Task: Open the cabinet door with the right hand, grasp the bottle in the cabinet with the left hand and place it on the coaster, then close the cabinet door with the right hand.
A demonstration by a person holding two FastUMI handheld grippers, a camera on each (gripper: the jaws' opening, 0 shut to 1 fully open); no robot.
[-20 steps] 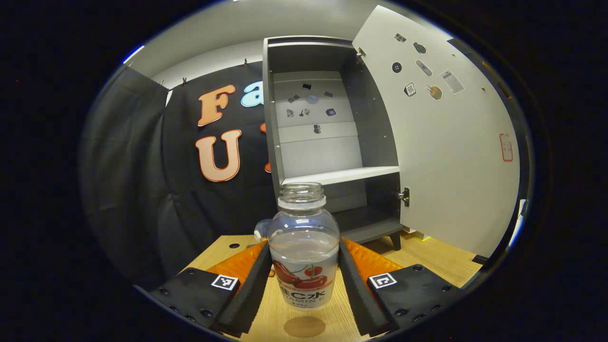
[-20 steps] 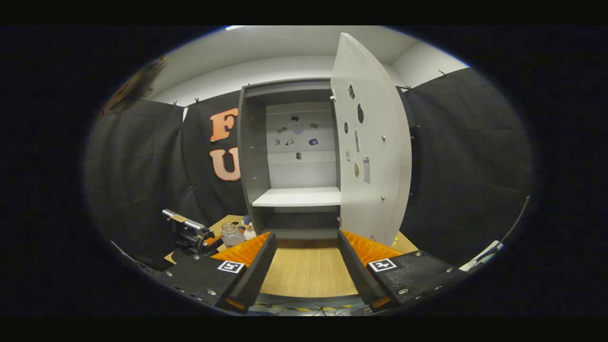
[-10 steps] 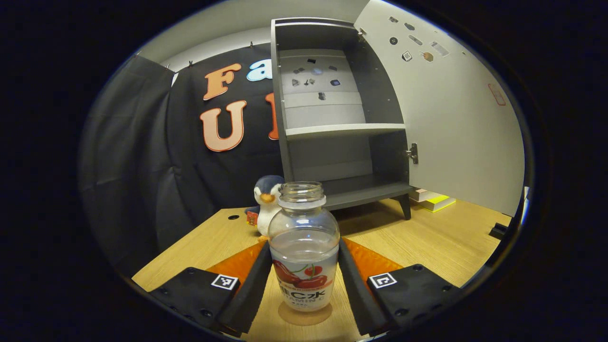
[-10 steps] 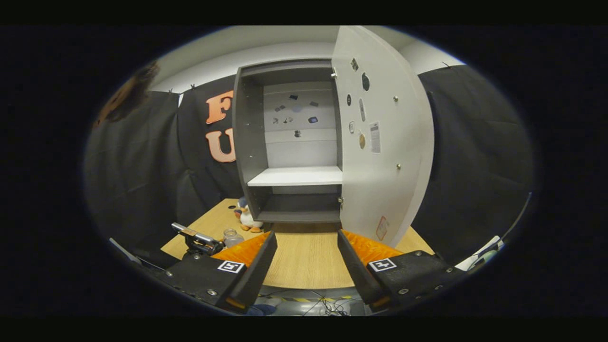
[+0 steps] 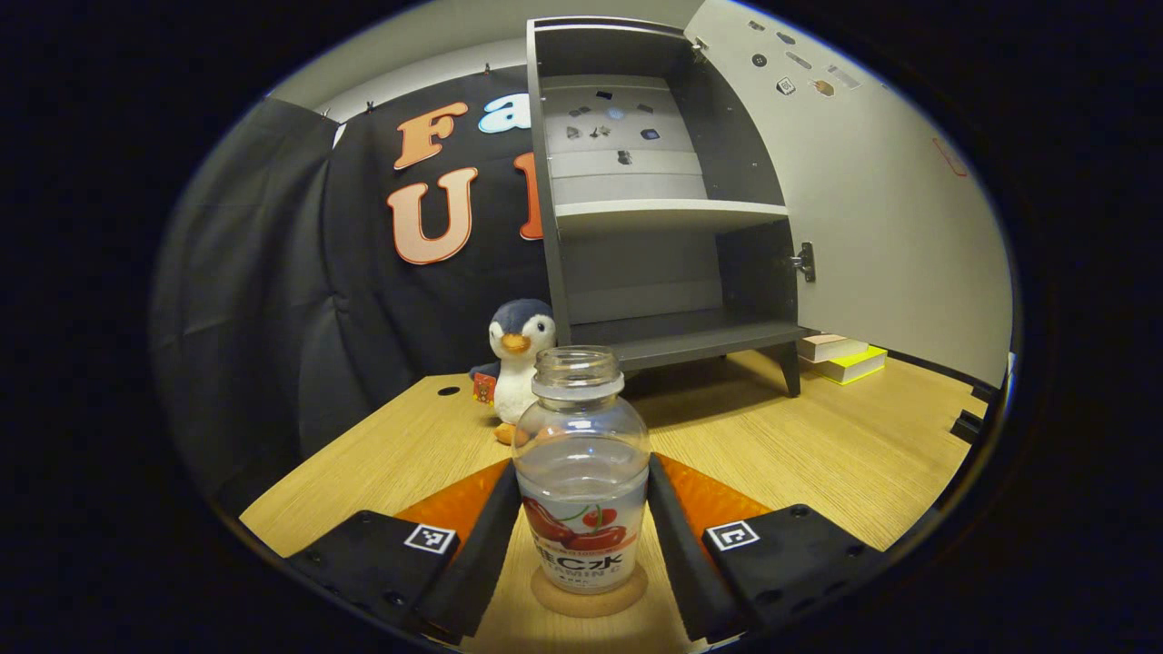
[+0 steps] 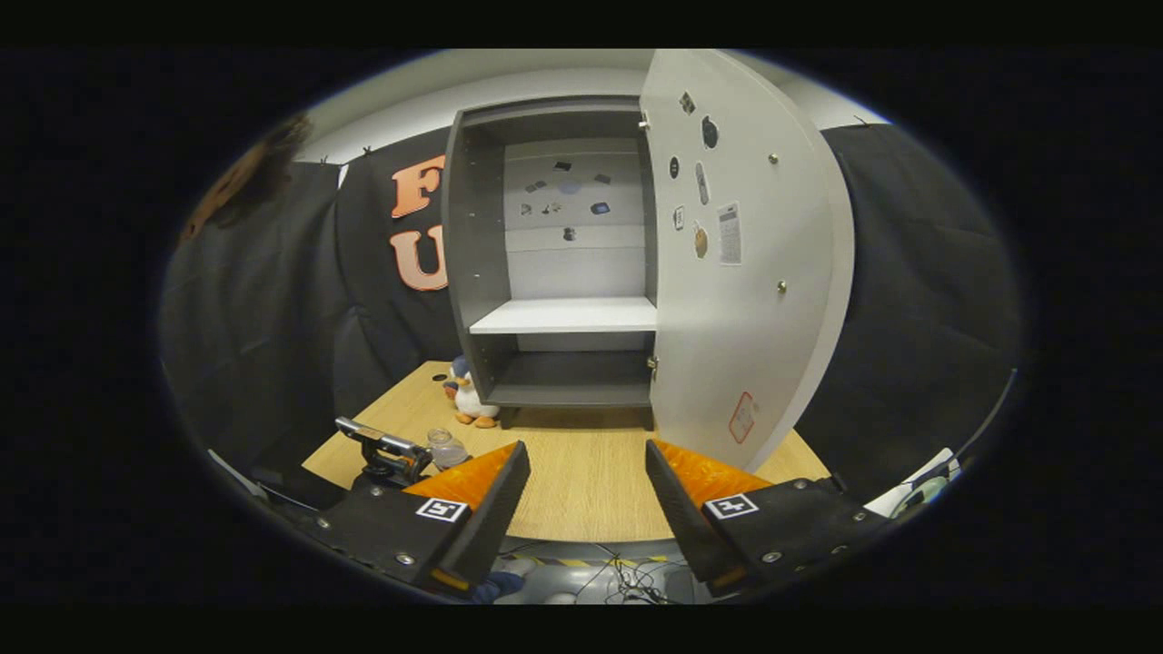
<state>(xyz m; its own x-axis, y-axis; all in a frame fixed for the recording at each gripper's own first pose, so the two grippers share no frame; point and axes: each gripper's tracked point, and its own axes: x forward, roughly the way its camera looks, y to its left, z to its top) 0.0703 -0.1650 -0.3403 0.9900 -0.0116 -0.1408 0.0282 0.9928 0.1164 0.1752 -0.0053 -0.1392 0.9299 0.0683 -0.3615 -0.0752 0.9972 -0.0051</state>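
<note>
Standing low in the frame's centre, the bottle (image 5: 581, 472) (uncapped) rests on the coaster (image 5: 589, 595), left gripper (image 5: 581, 545) clamped on it; right gripper (image 6: 581, 509) fingers apart; cabinet door (image 6: 740, 272) open at right.

Dim booth, lit from above, with strong fisheye bending.

Both views are sharp at the centre and darken toward the round rim. Straight edges bow: the cabinet door (image 5: 872, 209) curves outward in the left gripper view, and the cabinet (image 6: 554, 263) leans in the right gripper view. The wooden table (image 5: 818, 445) carries a soft shadow under the cabinet. The bottle (image 5: 581, 472) shows faint highlights on its clear shoulder, with no harsh glare.
</note>
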